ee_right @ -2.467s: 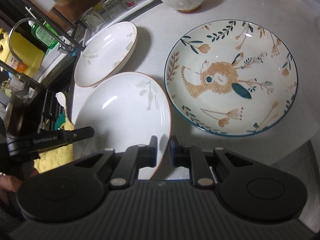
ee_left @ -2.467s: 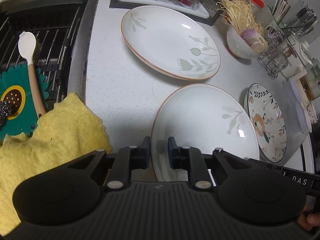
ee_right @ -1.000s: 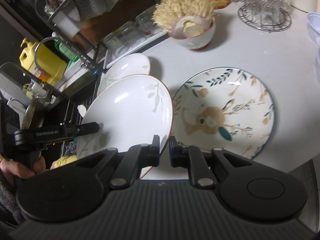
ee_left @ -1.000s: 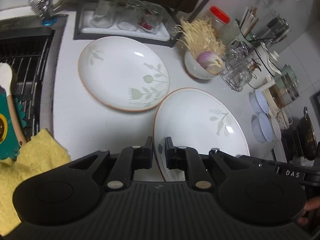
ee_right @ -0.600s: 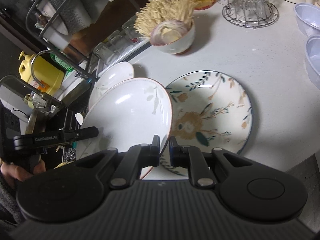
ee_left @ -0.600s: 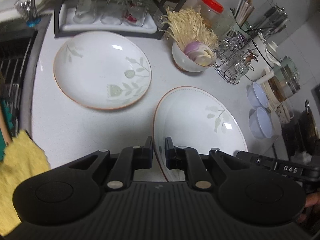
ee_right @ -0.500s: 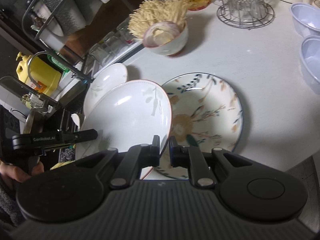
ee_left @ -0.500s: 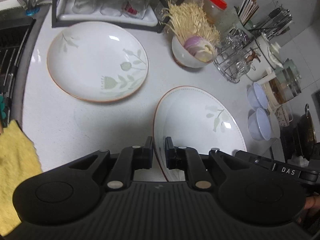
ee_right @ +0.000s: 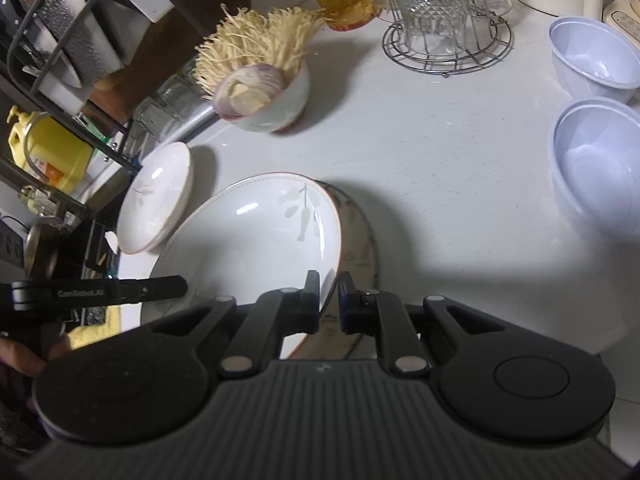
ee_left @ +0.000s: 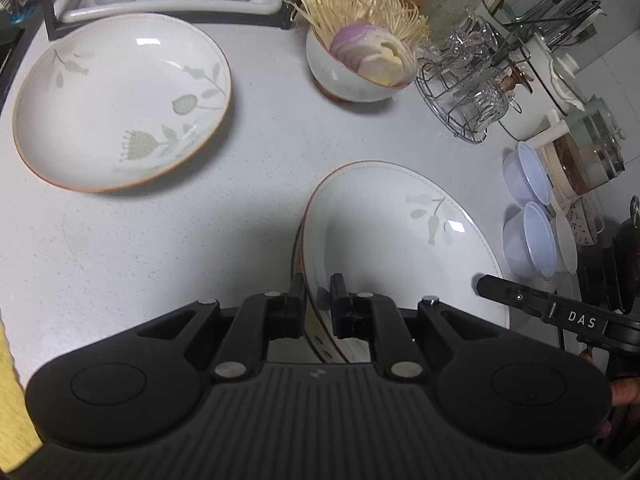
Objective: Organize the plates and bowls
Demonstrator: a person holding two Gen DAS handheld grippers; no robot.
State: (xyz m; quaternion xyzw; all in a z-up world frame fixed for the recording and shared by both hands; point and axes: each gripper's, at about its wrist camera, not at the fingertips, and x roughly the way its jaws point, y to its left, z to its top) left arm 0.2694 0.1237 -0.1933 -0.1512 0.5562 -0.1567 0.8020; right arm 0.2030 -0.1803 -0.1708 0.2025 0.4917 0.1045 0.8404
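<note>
- bench (ee_left: 260, 152): white speckled top, fills both views; carries all the dishes.
- white leaf plate (ee_left: 392, 240): held off the bench by both grippers on opposite rims; sits lower centre-right in the left wrist view, lower centre-left in the right wrist view (ee_right: 248, 240).
- patterned plate (ee_right: 362, 240): lies flat on the bench directly under the held plate; only a crescent of its rim shows at the held plate's right edge in the right wrist view. Key relation: held plate is above it and nearly overlapping, offset a bit toward frame left, so stacking looks like a short move down.
- second leaf plate (ee_left: 120, 104): upper left of the left wrist view, well apart from the stack spot.
- left gripper (ee_left: 317, 306): jaws narrow, pinching the near rim of the white leaf plate.
- right gripper (ee_right: 329, 304): jaws narrow, pinching the opposite rim; both hands equally near, they share the load.
- Judgement: release only once the plate seats, or it could slide.
</note>
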